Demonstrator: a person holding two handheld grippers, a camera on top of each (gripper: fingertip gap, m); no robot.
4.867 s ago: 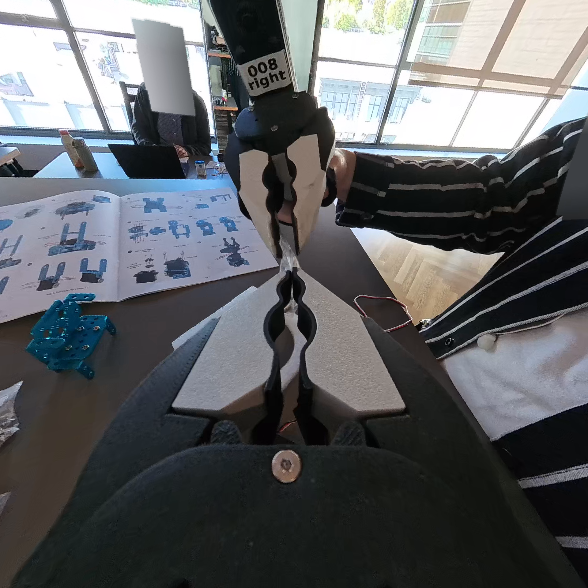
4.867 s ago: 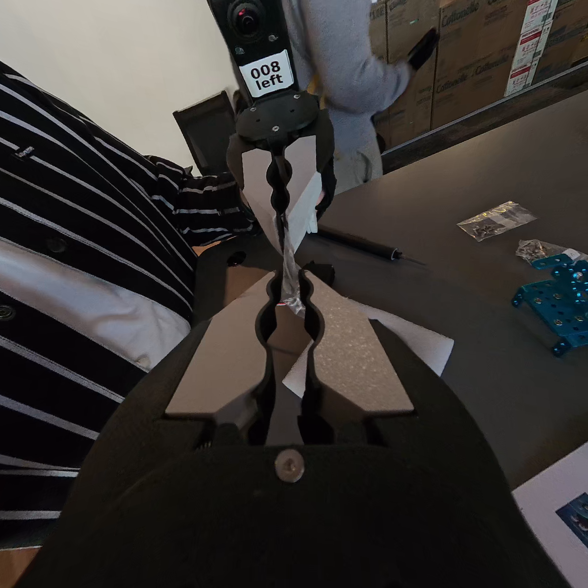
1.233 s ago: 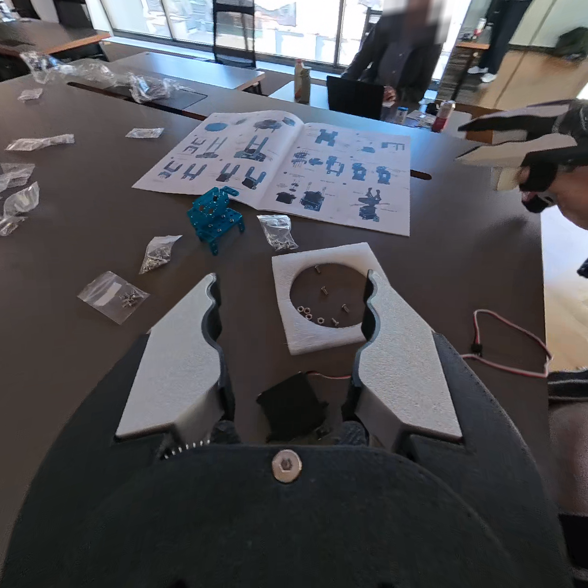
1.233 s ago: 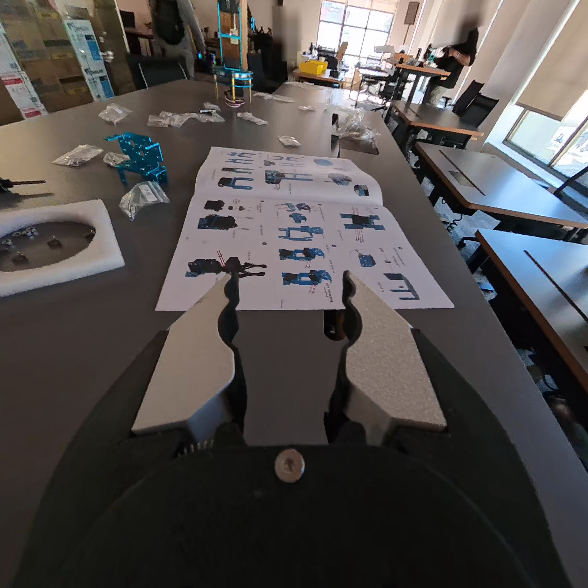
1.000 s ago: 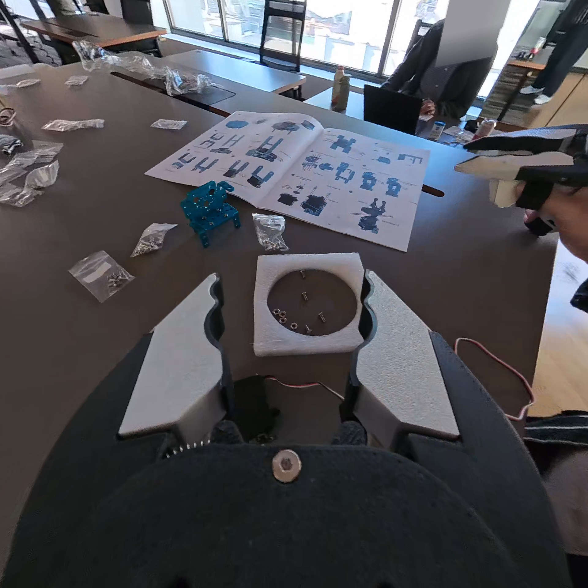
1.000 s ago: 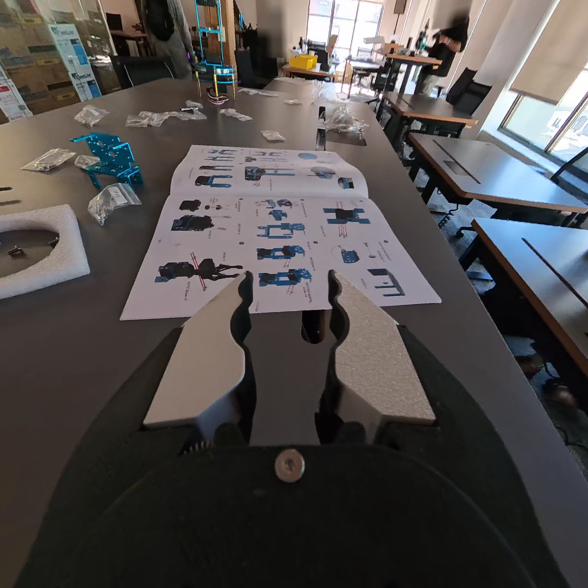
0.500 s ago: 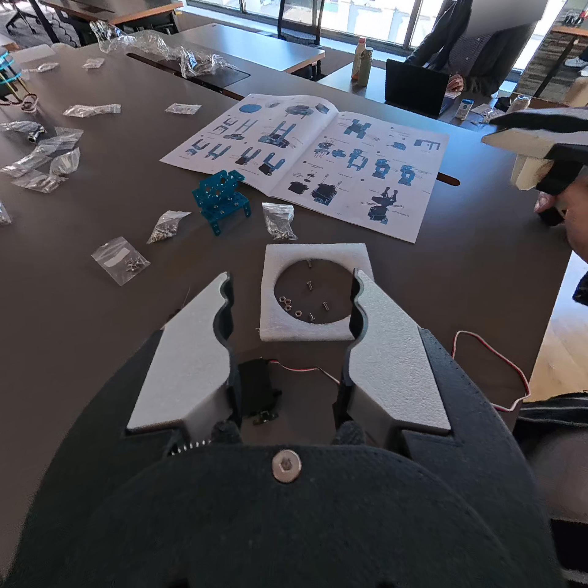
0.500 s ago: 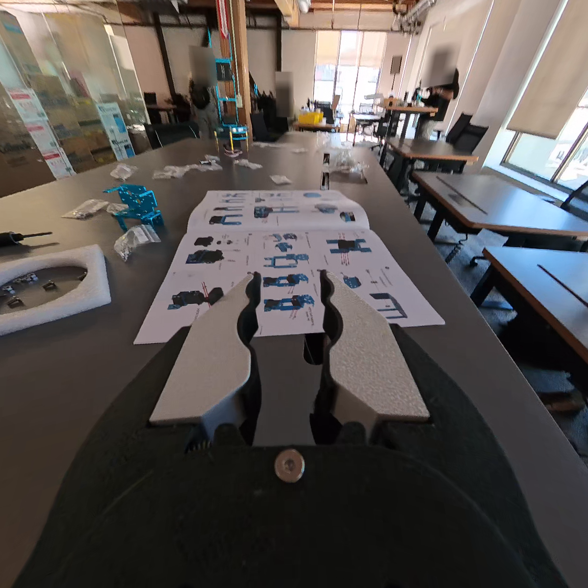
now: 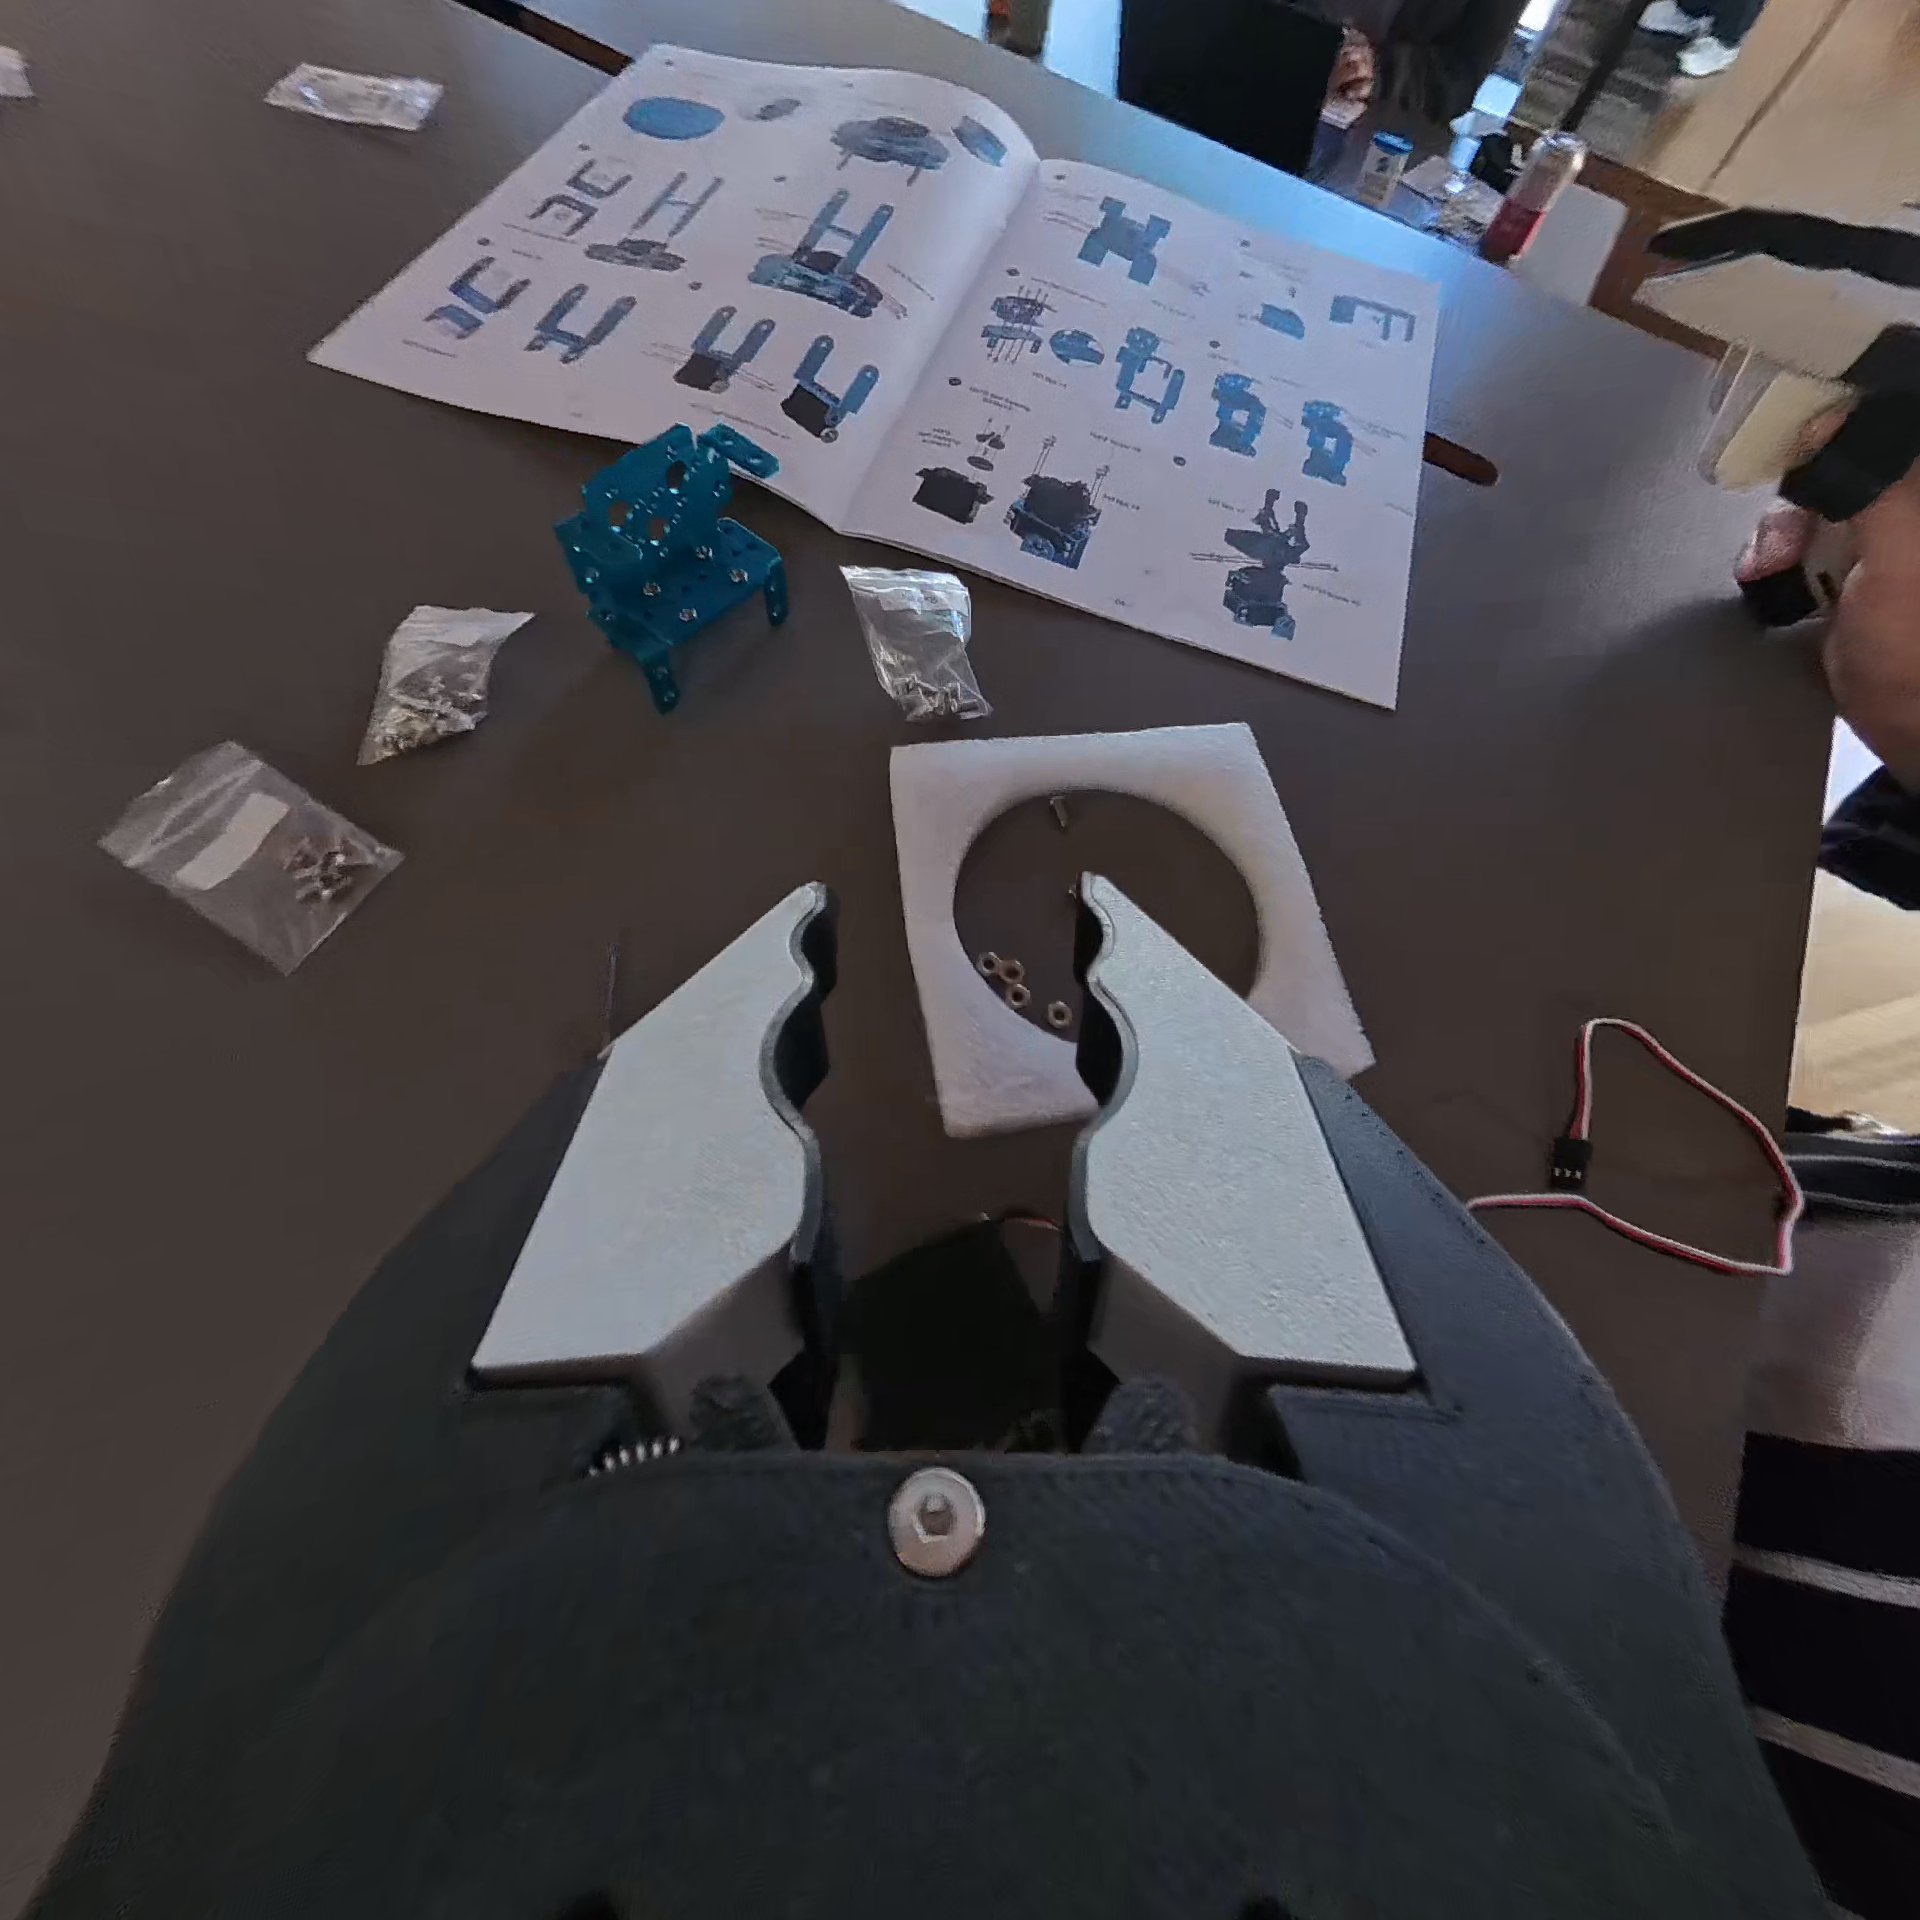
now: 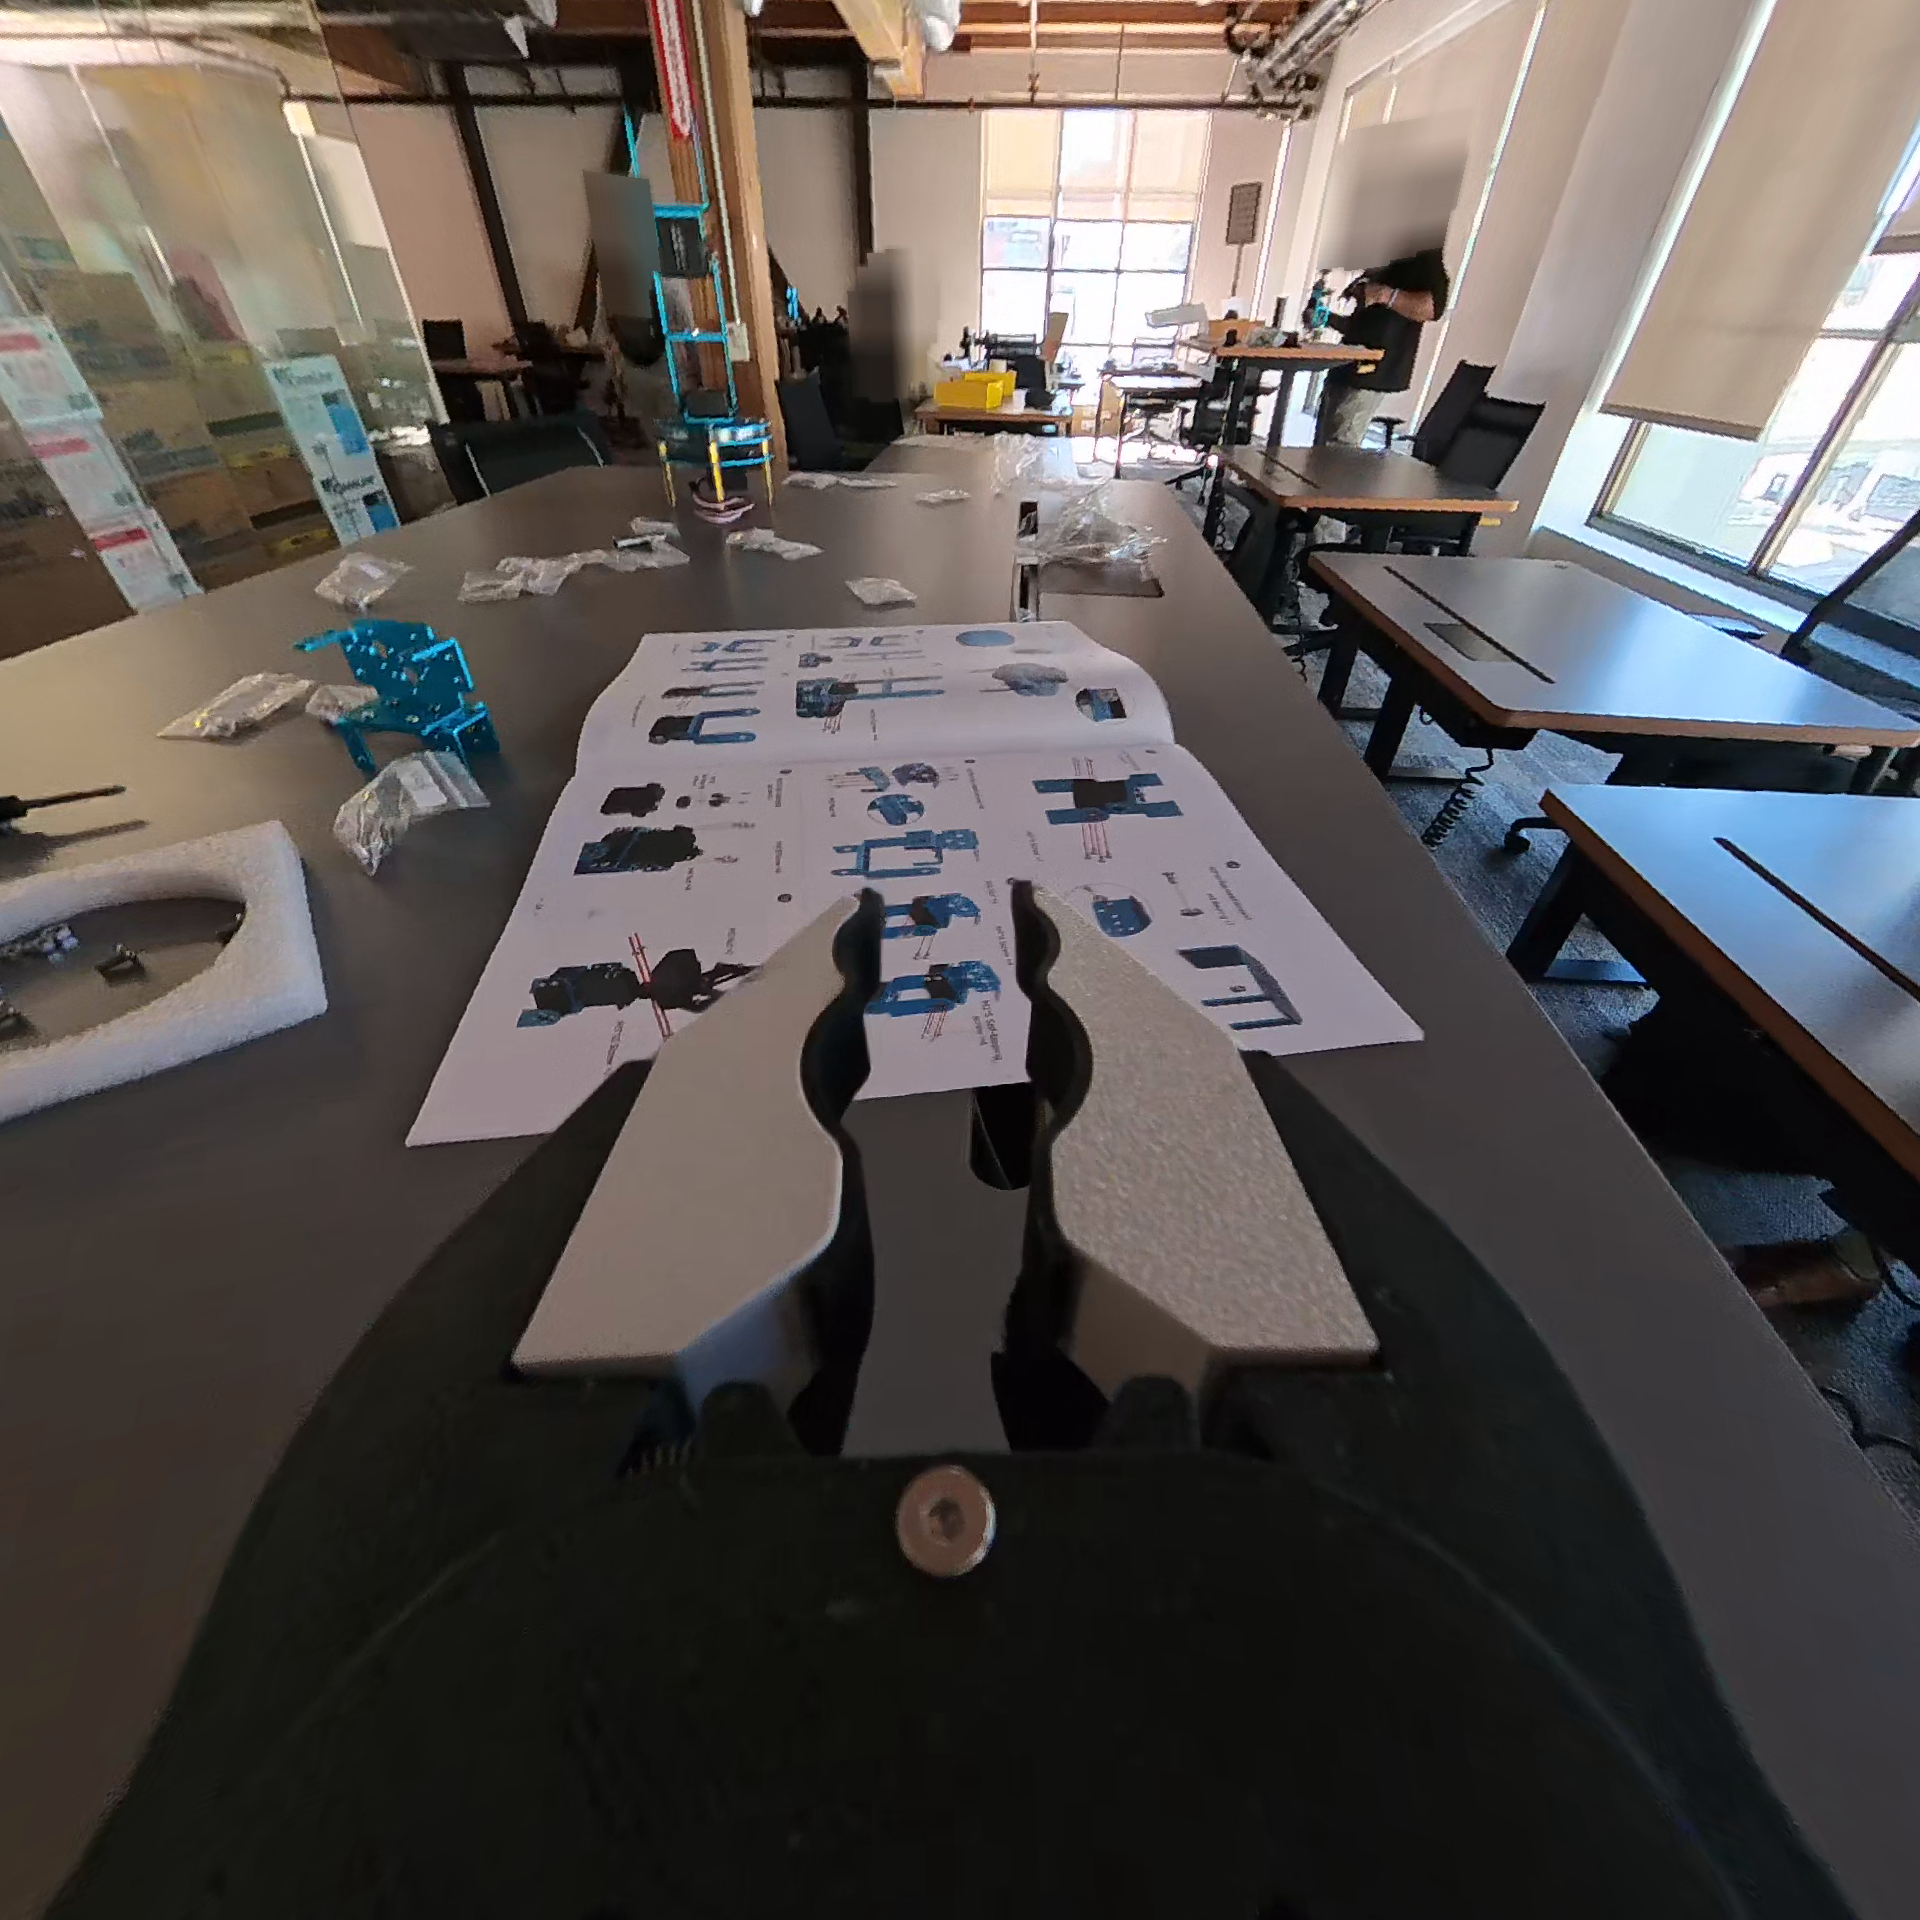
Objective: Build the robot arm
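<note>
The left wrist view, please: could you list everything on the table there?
Table: one, dark.
Booklet: one, white, open, far side.
Bracket assembly: one, blue, before the booklet.
Plastic bags: three near, clear, beside the bracket.
Foam frame: one, white, ringing small nuts.
Cable: one, red-white-black, right edge.
Black part: one, between the fingers.
Left gripper: open.
Right gripper: open, over the booklet.

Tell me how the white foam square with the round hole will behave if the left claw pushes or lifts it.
The white foam square looks thin and light, so a push would probably slide it across the table. Being a frame, it likely flexes when lifted by one edge. The loose nuts and screws sit on the table inside the hole, so they would stay behind.
</note>
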